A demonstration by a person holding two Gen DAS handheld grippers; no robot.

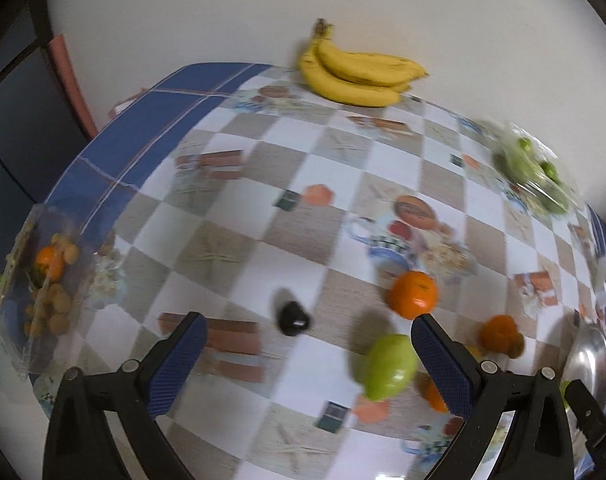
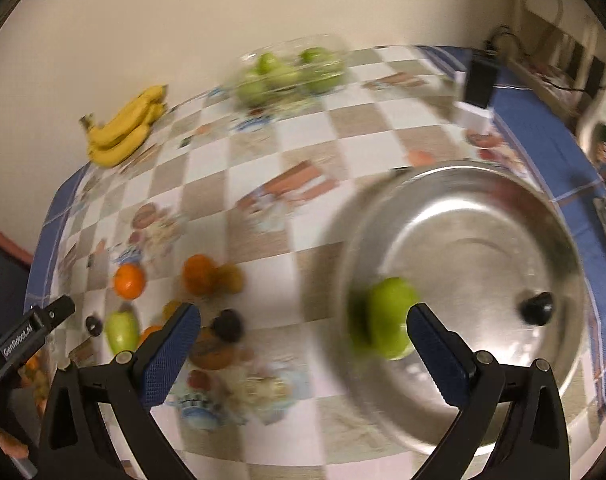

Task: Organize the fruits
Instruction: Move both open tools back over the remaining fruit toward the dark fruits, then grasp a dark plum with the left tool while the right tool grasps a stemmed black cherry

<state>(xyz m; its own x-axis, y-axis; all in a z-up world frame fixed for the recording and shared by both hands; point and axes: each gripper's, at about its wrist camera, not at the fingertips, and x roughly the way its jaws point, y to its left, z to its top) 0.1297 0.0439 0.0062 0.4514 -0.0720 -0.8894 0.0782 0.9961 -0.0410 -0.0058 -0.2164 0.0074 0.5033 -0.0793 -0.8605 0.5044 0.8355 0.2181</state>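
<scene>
Right wrist view: wide-open, empty right gripper [image 2: 303, 344] above round steel tray [image 2: 483, 216] holding blurred green apple [image 2: 391, 320]; axis indiscernible. Left gripper [image 1: 309, 360], likewise spread empty, reads "GenRobot.AI"; yellow banana bunch [image 1: 359, 72] lies stems toward wall.

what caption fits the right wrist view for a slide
Open right gripper above a steel bowl holding one green apple, loose fruit to its left.

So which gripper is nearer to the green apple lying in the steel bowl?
Right. The right gripper hangs open just over the steel bowl, the green apple beside its fingertip. The left gripper hovers over the loose fruit beside the bowl.
</scene>
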